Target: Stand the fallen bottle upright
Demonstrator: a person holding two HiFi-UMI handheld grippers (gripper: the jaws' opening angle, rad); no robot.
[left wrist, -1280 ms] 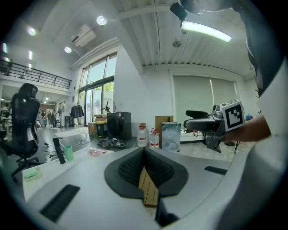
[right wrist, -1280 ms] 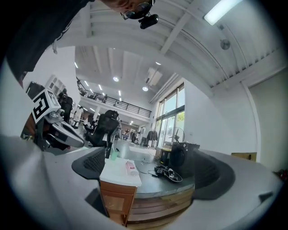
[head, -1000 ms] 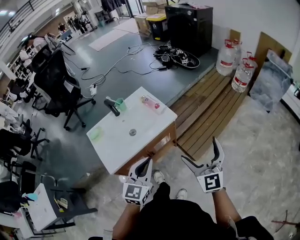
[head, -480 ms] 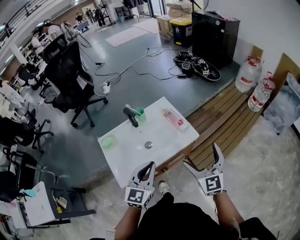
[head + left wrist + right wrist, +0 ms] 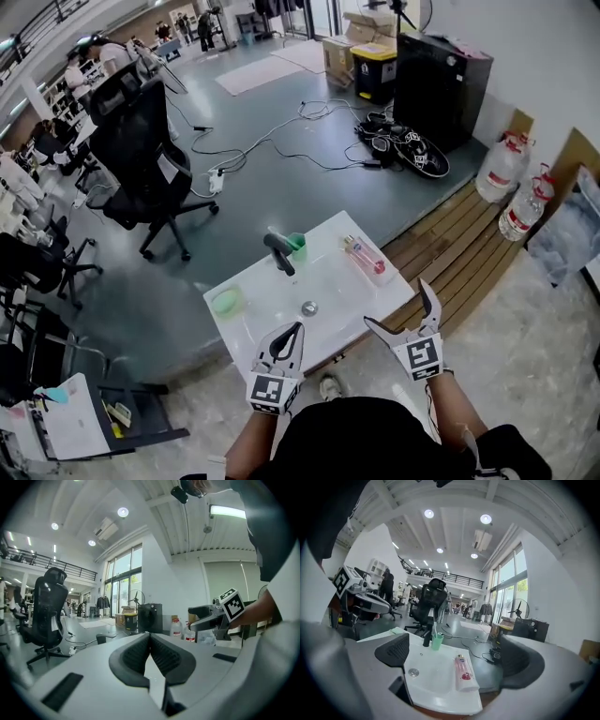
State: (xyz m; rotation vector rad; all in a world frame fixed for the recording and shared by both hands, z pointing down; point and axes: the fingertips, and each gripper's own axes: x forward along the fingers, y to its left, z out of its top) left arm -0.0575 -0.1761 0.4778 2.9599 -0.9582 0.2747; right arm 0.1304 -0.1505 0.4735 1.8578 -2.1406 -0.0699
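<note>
A clear pink bottle (image 5: 365,256) (image 5: 462,671) lies on its side along the right rim of a white washbasin top (image 5: 272,323) (image 5: 440,695). My right gripper (image 5: 401,307) is open, held in the air in front of the basin's near right corner, well short of the bottle. Its jaws frame the bottle in the right gripper view. At the near edge of the basin my left gripper (image 5: 290,336) is shut, with nothing between its jaws. It also shows at the left of the right gripper view, left gripper (image 5: 361,597).
A dark tap (image 5: 279,251) and a green cup (image 5: 296,246) holding a toothbrush stand at the basin's back. A green soap dish (image 5: 226,301) sits at its left, a drain (image 5: 308,307) in the middle. Office chair (image 5: 145,155), floor cables and water jugs (image 5: 512,187) surround it.
The view has moved closer to the basin, which now sits lower and nearer the grippers. Both grippers keep their pose; the bottle has not moved.
</note>
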